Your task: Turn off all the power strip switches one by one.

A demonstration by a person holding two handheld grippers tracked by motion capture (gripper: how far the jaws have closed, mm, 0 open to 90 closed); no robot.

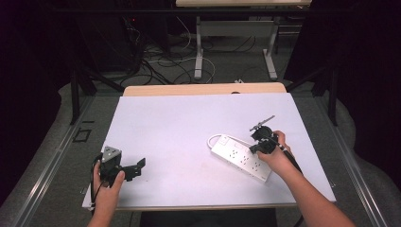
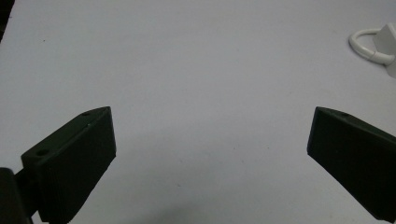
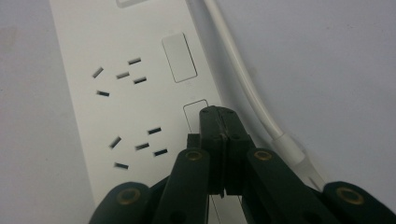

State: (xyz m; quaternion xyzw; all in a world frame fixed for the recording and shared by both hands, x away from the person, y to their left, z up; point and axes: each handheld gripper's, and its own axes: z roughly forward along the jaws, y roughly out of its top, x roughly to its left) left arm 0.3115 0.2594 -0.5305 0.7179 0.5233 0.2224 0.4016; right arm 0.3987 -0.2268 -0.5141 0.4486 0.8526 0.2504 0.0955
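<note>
The right gripper [image 3: 219,114] has its jaws pressed flat together with nothing between them, and the joined tips come down on a rocker switch [image 3: 196,114] of the white power strip [image 3: 126,93]. In the right gripper view the tips cover the lower part of that switch; whether they already bear on it or hang just above it I cannot tell. A second switch [image 3: 179,57] of the same kind sits farther along the strip, untouched, beside a cluster of socket slots.

The power strip [image 1: 241,158] lies on the right half of the white table [image 1: 179,127], slanted, with its white cord [image 1: 213,138] looping out from the far end and running along one side. No plug sits in any socket that the pictures show.

The left gripper [image 1: 137,166] rests at the near left of the table, well apart from the strip. Its jaws stand wide, with bare tabletop between them, and it holds nothing.

As a judgement, the work in hand is pressing a switch on the strip with the closed tips. The approach and the closing of the jaws are done, and the tips are lined up on the switch. What is left is the press itself, if not already made, and possibly the second switch.
</note>
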